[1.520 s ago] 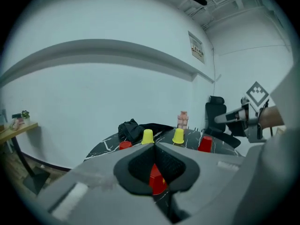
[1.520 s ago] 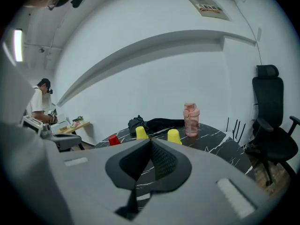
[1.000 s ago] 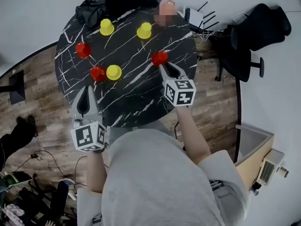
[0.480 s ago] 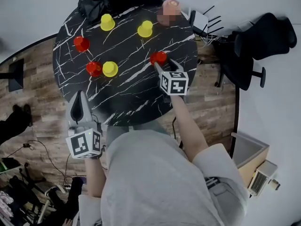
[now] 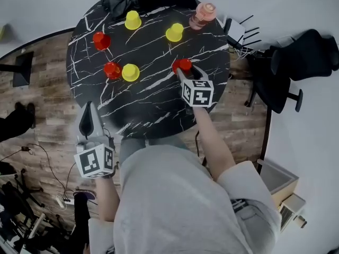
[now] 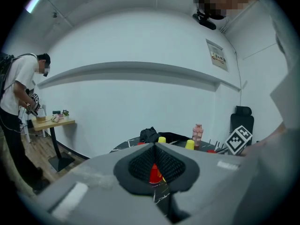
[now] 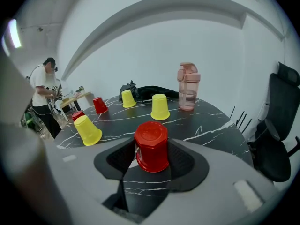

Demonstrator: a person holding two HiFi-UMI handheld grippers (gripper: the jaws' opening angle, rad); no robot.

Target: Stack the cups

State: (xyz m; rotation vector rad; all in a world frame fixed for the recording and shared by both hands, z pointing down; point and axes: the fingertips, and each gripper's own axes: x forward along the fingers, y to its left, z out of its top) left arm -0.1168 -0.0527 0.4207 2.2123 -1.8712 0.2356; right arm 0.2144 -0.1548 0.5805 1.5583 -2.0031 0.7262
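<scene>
A sparse office-style lab or test room. Plain white walls [image 6: 140,97] run all round, bare but for one posted notice [image 6: 217,55], above a wood-plank floor [image 5: 42,118]. A round black marble-look tabletop [image 5: 153,105] stands in the open, with a black office chair [image 5: 304,57] beside it. Further off, a second person [image 6: 18,88] wearing a backpack stands at a small wooden table [image 6: 51,123].

A round black marble table [image 5: 148,105] stands on a wood-plank floor [image 5: 45,118], a black office chair [image 5: 304,57] beside it, white walls [image 6: 140,97] around.
</scene>
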